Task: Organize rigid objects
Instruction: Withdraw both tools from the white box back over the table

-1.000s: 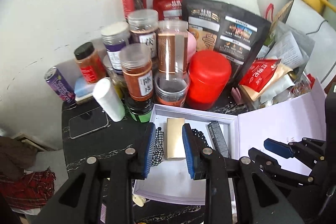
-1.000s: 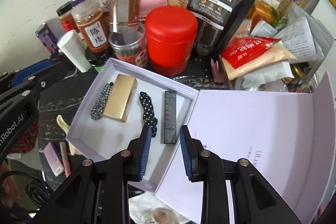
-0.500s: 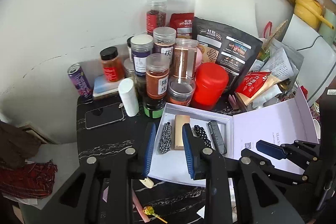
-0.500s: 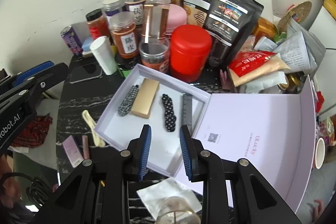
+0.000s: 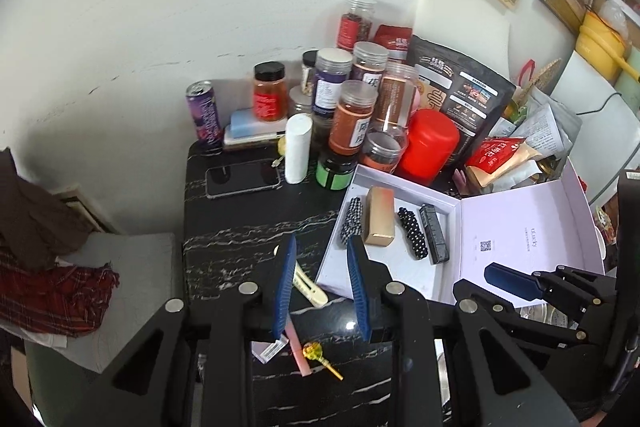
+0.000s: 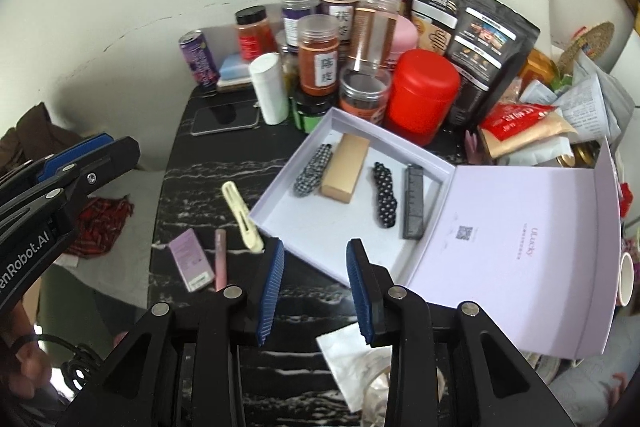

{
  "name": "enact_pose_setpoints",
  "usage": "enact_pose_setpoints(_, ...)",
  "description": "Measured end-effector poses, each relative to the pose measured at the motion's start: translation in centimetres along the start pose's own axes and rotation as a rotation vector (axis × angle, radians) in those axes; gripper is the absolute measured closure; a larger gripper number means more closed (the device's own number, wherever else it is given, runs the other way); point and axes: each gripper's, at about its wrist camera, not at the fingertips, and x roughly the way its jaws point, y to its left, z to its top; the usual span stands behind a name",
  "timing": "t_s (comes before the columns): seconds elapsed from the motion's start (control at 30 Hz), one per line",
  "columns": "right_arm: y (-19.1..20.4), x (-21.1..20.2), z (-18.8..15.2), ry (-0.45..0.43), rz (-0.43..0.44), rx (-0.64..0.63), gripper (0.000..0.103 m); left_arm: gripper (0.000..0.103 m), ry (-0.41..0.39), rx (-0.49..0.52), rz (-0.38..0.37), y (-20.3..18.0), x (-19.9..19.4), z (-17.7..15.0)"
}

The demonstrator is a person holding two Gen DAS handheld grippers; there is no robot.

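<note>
An open lavender box lies on the black marble table, its lid folded out to the right. Inside lie a checkered hair clip, a gold block, a dotted hair clip and a black bar. A cream clip, a lilac packet and a pink stick rest left of the box. My right gripper hovers over the box's near corner, its jaws opening with nothing between them. My left gripper hangs above the cream clip, jaws narrow and empty.
Spice jars, a red canister, a white tube, a can and snack bags crowd the back of the table. A phone lies at the back left. A lollipop sits near the front edge. Plaid cloth lies left of the table.
Both grippers have drawn back and up from the box, so more of the table shows. The right jaws have widened a little. The box contents have not moved.
</note>
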Motion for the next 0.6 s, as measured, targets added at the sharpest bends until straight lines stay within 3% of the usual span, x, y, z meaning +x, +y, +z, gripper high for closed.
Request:
enact_pose_setpoints(0.13, 1.9, -0.5, -1.2, -0.010, 0.020, -0.021, 0.063, 0.077, -0.001, -0.028, 0.027, 2.0, -1.0, -1.7)
enact_pose_setpoints(0.6, 7.2, 0.6, -5.6, 0.044, 0.095, -0.099, 0.063, 0.077, 0.070, -0.150, 0.131, 7.9, -1.6, -7.3)
